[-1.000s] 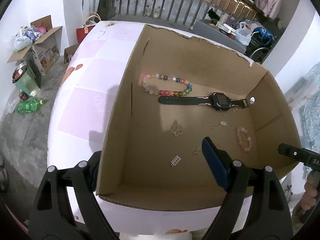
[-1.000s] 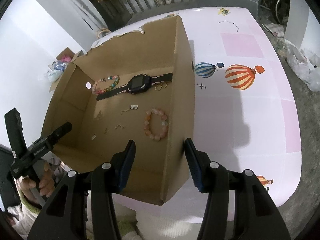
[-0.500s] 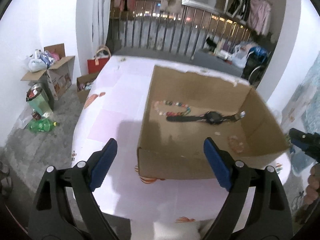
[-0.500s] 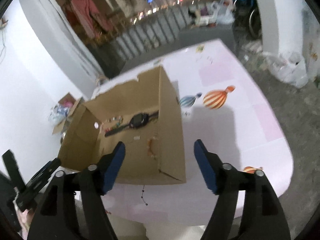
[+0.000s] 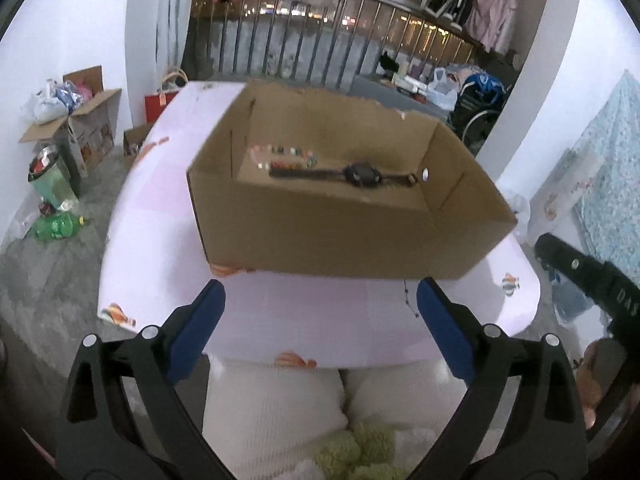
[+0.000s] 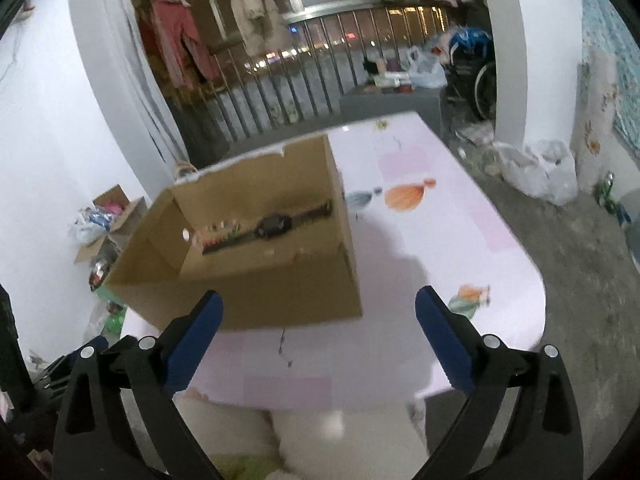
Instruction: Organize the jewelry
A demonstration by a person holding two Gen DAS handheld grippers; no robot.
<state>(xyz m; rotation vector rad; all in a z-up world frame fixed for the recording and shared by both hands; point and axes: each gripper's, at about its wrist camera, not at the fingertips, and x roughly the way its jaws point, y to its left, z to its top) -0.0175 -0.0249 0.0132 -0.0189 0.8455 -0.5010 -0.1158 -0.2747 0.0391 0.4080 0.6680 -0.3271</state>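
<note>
box (image 5: 344,236) ctr frame, holds watch (image 5: 362,173) + beads (image 5: 280,156) sorted inside | my L gripper (image 5: 320,328) & R gripper (image 6: 318,332) wide open, empty | necklace (image 5: 410,300) on table (image 5: 168,216), prob next.

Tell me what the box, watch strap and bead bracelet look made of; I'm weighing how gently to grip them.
Box: matte brown cardboard, ragged torn rim. Watch strap: dark, flat and dull, probably rubber or silicone. Bead bracelet: round multicoloured beads, glass, stone or plastic; too blurred to tell.
</note>
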